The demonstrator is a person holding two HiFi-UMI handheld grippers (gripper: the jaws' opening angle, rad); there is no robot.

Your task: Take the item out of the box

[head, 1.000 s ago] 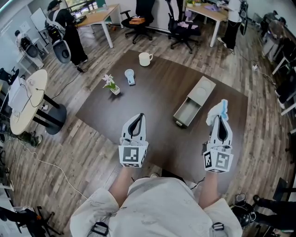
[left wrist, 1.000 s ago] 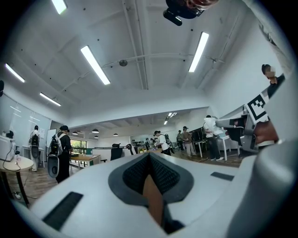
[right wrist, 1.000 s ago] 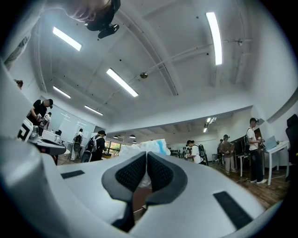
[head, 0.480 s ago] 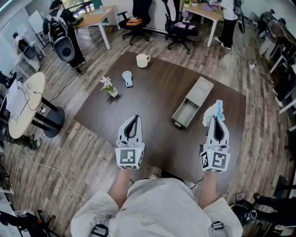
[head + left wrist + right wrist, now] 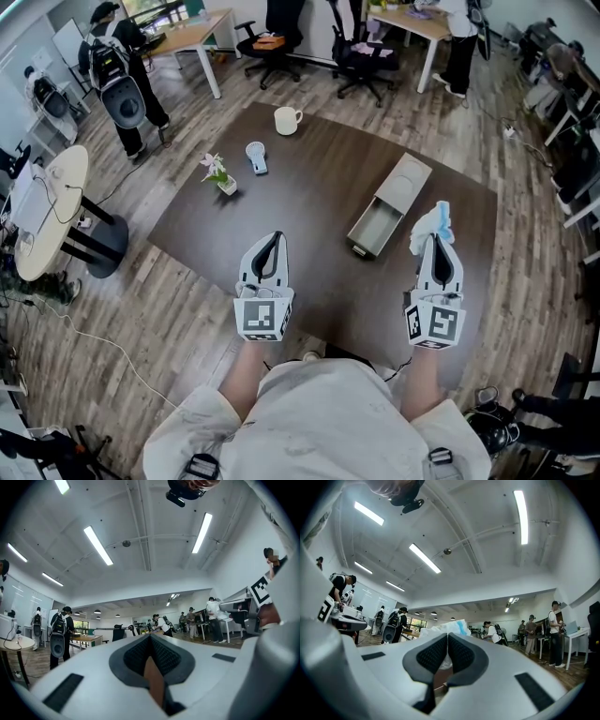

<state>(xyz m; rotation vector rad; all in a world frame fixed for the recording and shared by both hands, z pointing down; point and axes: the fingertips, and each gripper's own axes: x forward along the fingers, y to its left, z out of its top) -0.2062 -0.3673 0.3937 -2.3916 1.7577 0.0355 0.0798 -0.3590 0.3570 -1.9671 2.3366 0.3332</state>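
A: State of right gripper (image 5: 437, 242)?
B: Jaws pinched almost fully together on the item (image 5: 434, 221), a crumpled white wad with a blue edge. It sticks out past the tips.
A: Why held there?
B: Looks like it's being carried clear, just beside the box (image 5: 403, 183). The drawer (image 5: 373, 229) is slid open and looks empty, so I'd say the item is out.
A: And left gripper (image 5: 272, 240)?
B: Jaws together, nothing between. Hovers over the table (image 5: 309, 202), well apart from the box. Idle, probably.
A: Anything else?
B: Mug (image 5: 287, 119) and flower (image 5: 217, 172), far side.
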